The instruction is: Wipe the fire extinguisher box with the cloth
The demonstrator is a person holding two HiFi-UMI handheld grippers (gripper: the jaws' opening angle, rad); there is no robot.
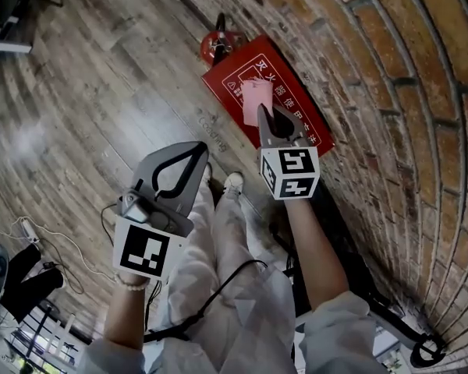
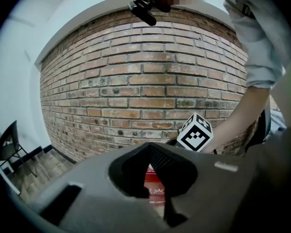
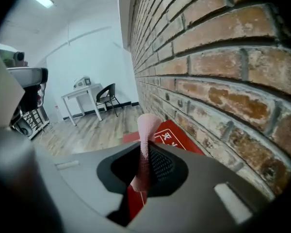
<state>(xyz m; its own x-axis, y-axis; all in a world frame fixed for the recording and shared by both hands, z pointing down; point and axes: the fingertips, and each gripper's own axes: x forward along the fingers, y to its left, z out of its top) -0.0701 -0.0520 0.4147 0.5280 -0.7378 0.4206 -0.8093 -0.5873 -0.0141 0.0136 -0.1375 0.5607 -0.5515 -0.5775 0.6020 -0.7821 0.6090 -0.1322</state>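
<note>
Over the red fire extinguisher box (image 1: 235, 70), pink cloth (image 1: 255, 100) pinched in the right claw (image 1: 265, 110); left claw (image 1: 202, 147) closed, empty.

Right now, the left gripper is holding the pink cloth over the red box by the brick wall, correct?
Not quite: the right gripper holds the pink cloth over the red box by the brick wall, as the right gripper view shows. The left gripper is shut and empty.

The cloth (image 1: 256, 100) is seen as soft, matt, pink woven fabric; the box (image 1: 235, 76) is finished smooth, red and faintly glossy. The wall (image 1: 398, 92) is built of rough brick, and the floor (image 1: 101, 76) is laid in worn, grained wood.
</note>
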